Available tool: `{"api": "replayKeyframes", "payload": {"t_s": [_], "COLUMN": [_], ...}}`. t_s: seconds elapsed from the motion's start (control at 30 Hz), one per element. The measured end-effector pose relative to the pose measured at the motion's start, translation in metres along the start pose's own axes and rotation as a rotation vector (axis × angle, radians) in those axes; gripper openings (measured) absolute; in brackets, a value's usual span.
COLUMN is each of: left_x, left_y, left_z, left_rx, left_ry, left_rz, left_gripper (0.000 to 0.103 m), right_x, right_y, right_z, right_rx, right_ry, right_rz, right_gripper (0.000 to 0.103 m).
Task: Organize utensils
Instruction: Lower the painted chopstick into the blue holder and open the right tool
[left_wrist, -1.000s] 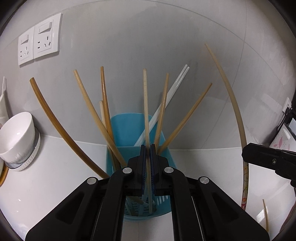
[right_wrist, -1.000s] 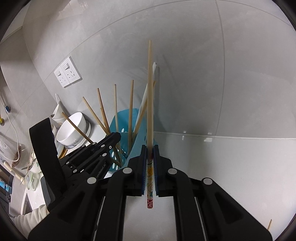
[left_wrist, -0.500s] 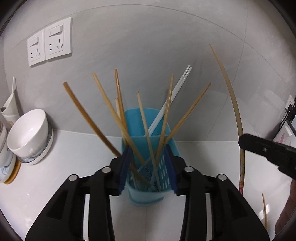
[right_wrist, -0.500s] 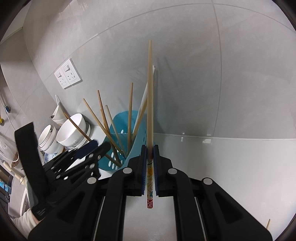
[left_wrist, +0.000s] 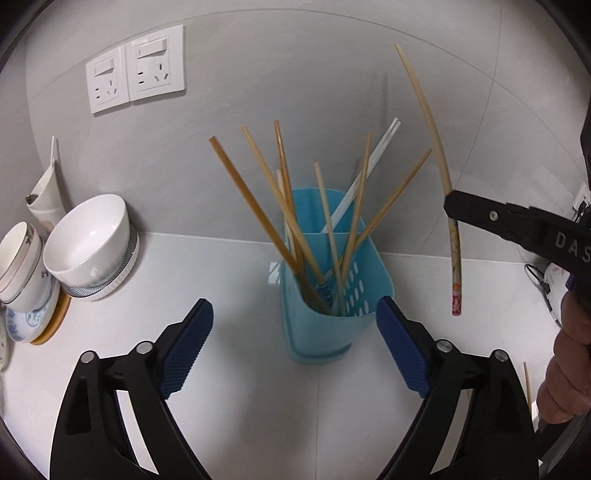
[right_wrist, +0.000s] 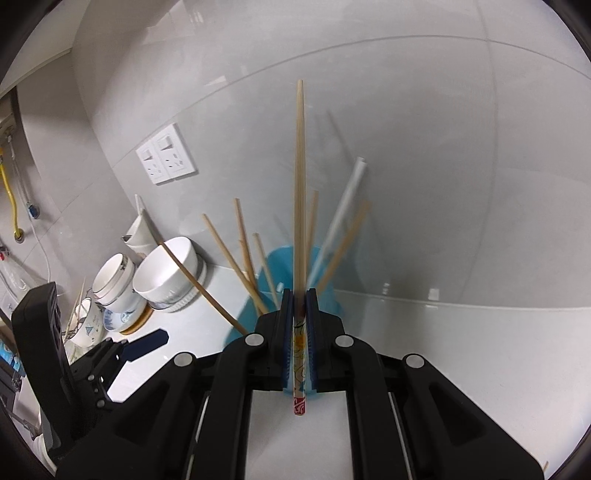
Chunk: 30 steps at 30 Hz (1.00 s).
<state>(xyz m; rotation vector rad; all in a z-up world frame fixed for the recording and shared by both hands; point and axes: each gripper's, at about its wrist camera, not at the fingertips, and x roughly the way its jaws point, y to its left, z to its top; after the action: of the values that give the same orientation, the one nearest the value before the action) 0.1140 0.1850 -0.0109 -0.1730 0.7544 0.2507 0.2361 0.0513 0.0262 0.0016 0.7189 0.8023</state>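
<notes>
- The left gripper (left_wrist: 293, 328) has just been opening; its blue pads stand wide apart, nothing between them, in front of the blue holder (left_wrist: 325, 295).
- The holder stands on the white counter (left_wrist: 229, 332), full of leaning chopsticks (left_wrist: 258, 218).
- The right gripper (right_wrist: 299, 325) is clamped on one patterned chopstick (right_wrist: 300, 221), held upright beside the holder.
</notes>
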Motion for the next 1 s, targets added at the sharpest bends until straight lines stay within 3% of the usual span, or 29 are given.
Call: {"api": "replayKeyframes", "payload": {"t_s": [0.13,0.33,1.0], "left_x": [-0.004,-0.006,0.007], "left_y": [0.01,0.021,0.044], "left_z": [-0.001,-0.001,-0.002], "left_rx": [-0.01,-0.026,-0.071], "left_ry": [0.006,0.02,0.06], "left_rz": [0.004,0.014,0.04], "left_gripper": [0.097,0.097,0.097], "right_x": [0.01,0.031,0.085], "right_y": [0.012,0.024,0.017], "right_z": [0.004,0.006,-0.024], "right_rx": [-0.02,-0.029,-0.047], "right_ry": [-0.018,-0.056,-0.014], "right_rz": [0.029,0.067,0.005], "right_gripper": [0.006,0.006,0.006]}}
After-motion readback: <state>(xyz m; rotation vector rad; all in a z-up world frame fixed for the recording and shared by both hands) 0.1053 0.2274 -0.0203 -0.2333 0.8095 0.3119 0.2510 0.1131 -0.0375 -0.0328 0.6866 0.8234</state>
